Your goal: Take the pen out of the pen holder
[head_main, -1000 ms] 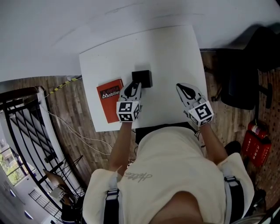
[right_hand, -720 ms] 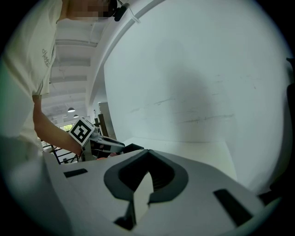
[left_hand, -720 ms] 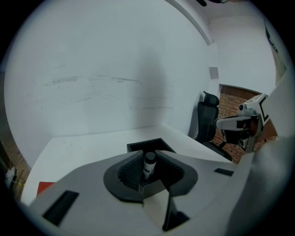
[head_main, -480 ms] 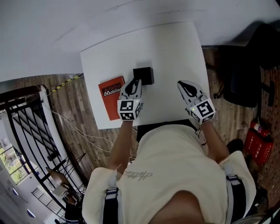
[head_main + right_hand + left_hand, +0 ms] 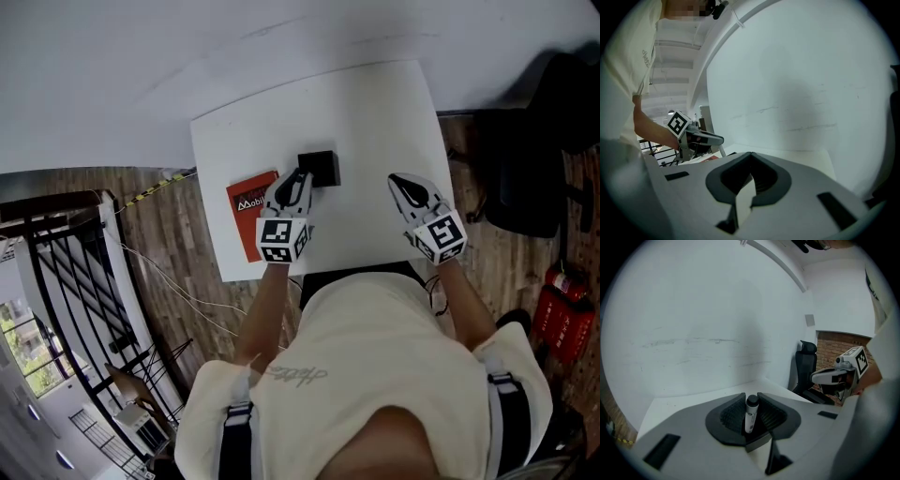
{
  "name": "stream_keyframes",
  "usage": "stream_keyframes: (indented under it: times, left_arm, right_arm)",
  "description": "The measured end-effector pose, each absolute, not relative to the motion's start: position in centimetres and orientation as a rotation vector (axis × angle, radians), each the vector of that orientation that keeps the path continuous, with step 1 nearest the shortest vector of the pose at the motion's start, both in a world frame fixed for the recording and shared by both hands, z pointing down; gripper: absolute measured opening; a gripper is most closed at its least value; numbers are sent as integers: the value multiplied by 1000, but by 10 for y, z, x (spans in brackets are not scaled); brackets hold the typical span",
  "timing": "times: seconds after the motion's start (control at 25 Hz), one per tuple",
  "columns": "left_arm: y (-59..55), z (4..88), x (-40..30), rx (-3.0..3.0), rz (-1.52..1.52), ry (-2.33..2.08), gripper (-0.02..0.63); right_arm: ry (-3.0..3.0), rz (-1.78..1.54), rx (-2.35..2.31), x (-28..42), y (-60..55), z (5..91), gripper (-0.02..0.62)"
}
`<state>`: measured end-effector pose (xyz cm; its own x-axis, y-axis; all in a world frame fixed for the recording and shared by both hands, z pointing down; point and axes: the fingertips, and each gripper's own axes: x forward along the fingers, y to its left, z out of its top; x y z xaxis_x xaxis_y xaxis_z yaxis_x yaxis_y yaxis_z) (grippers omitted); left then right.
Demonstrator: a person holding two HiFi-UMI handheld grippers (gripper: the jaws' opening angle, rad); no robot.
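Observation:
A black square pen holder stands on the white table. My left gripper hangs just in front of it. In the left gripper view a white pen with a black cap stands upright between the ribbed pads, and the left gripper is shut on it; its jaws have just been closing on this pen. The holder is hidden below the jaws there. My right gripper rests apart at the table's right, shut with nothing in it.
A red book lies left of the left gripper, near the table's front left corner. A black office chair and a red fire extinguisher stand on the wooden floor to the right. A white wall runs behind the table.
My left gripper has risen a little in front of the holder. The right gripper has kept its place. The head view has shifted slightly.

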<state>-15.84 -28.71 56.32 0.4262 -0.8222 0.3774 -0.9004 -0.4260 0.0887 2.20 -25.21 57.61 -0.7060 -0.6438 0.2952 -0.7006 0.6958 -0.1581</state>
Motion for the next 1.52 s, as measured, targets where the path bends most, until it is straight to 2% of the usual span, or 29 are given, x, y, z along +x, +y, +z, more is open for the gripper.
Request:
stream_keyframes:
  times: [0.72,1.52]
  left_arm:
    - [-261,483,-179,2482,209,-1523,91]
    - [-229,448,-256,2453,113,-1694,91]
  right_arm:
    - [-2767,195,1104,1,-254,505,8]
    - [-2881,-58,1034,-47,-243,430,8]
